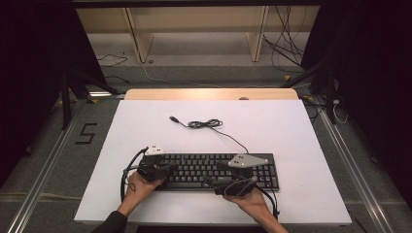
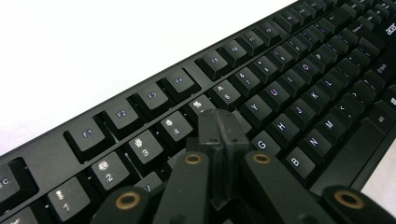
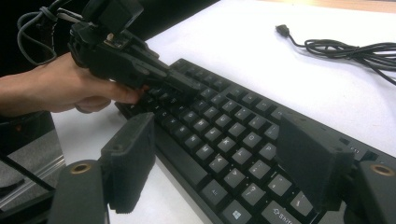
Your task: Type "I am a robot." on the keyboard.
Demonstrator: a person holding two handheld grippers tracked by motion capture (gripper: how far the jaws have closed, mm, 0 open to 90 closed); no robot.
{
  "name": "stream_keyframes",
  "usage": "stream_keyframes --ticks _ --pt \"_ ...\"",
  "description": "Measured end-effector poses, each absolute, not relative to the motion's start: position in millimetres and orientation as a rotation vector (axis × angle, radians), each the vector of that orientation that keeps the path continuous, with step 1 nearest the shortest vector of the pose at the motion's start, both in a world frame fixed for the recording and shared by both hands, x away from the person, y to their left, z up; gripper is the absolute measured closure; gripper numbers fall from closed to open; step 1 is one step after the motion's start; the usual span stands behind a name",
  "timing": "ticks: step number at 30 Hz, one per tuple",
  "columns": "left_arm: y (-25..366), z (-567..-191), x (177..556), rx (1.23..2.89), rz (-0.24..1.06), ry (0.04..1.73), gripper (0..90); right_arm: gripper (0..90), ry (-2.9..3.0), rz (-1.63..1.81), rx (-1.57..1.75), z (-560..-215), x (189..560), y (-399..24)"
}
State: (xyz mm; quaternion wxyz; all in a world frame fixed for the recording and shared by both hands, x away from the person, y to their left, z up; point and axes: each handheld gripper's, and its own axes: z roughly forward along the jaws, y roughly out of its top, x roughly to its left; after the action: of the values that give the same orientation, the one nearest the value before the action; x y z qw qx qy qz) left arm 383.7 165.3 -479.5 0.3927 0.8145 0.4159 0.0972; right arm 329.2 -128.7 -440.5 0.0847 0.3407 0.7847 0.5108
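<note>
Left gripper [image 1: 167,171] is clenched with nothing between its jaws, tip poised over the number row, apparently to press keys. The black keyboard [image 1: 204,167] lies near the white table's [image 1: 145,126] front edge. Right gripper [image 1: 216,183] hovers released above its front edge; the unplugged USB cable [image 1: 206,124] lies behind.

1 keyboard [image 1: 214,171], 1 cable [image 1: 209,125] w/ 1 USB plug [image 1: 173,118], 2 grippers, 1 table [image 1: 291,131], approx 2 shelf legs behind
</note>
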Motion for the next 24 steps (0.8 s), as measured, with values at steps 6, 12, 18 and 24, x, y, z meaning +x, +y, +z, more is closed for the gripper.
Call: stream_keyframes --ticks 6,12,18,24 --pt "166.0 -477.7 382.1 2.063 0.262 1.047 86.6 29.4 2.338 1.525 1.018 -440.4 329.5 -129.0" --pt "170.9 -472.8 378.9 2.028 0.271 1.043 80.1 29.4 2.332 1.528 1.024 -440.3 330.2 -130.0" --pt "179.5 -464.5 373.5 1.971 0.279 1.042 71.9 29.3 2.329 1.523 1.026 -440.8 330.8 -130.3" --pt "190.0 -457.9 368.2 1.897 0.252 1.071 57.1 29.3 2.325 1.519 1.028 -441.5 332.8 -130.5"
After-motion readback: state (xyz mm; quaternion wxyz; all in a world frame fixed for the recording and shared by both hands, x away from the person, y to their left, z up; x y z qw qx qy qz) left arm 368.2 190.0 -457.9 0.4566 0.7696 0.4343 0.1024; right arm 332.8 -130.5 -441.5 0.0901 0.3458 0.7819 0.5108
